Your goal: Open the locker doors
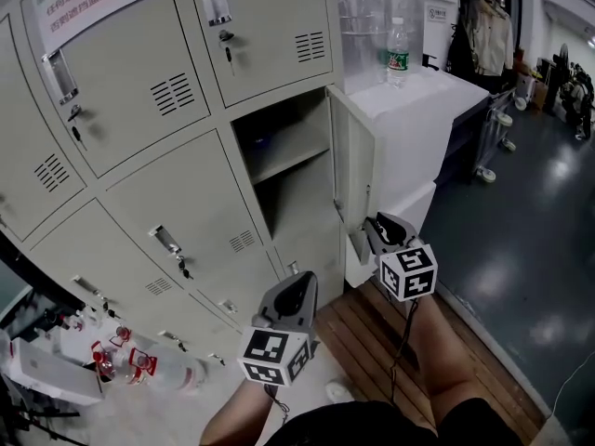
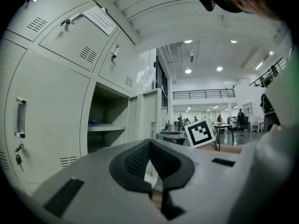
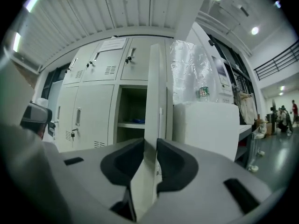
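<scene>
The right gripper [image 3: 150, 144] is clenched on the upright free edge of the open locker door [image 3: 154, 87], while the left gripper [image 2: 150, 146], closed on nothing, is left of this door, nearer the closed doors [image 1: 186, 214].

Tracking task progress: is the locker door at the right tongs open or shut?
Open. The locker door stands swung out, baring the shelf inside; the right tongs grip its edge.

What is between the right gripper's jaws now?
The edge of the open pale grey metal locker door, pinched by both jaws; right gripper view shows it.
</scene>
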Demonstrator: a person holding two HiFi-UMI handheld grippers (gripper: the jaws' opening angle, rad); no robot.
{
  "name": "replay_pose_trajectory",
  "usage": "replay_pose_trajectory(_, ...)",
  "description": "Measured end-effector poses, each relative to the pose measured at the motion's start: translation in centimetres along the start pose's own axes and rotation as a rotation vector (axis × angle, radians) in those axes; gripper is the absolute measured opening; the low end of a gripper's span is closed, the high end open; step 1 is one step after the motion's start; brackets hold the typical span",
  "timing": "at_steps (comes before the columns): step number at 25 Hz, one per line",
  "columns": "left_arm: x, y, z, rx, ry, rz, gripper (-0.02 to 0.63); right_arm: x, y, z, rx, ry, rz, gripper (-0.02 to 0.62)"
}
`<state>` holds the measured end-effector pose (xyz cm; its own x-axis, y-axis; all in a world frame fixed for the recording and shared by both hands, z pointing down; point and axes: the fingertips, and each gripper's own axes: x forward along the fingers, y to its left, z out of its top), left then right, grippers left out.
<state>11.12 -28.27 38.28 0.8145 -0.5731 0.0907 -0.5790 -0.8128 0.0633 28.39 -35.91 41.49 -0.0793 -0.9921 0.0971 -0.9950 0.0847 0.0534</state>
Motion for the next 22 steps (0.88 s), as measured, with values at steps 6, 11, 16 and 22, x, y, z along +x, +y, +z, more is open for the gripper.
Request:
replay_pose_trajectory(6,-0.6,-0.2,0.0,-0.001,-0.004,0.014,0.002,-0.7,-2.6,-0.3,0.023,0.024,-0.071,0.085)
replay_pose_trajectory(11,-1.0,-0.2,0.1,-0.001,-0.006,0.028,0.000,-1.0,-4.5,-0.6,0.039,0.037,-0.123,0.084)
replay_pose_trajectory(16,-1.2,-0.1,0.3,0.004,-0.011,0.038,0.001,-1.3,-6.5,-0.8,0.070,0.042,-0.173,0.081)
replay_pose_trajectory(22,-1.2,-0.1,0.2,0.003,-0.010,0.043,0.000,-1.8,-8.0,-1.7,0.093,0.054,-0.219,0.000)
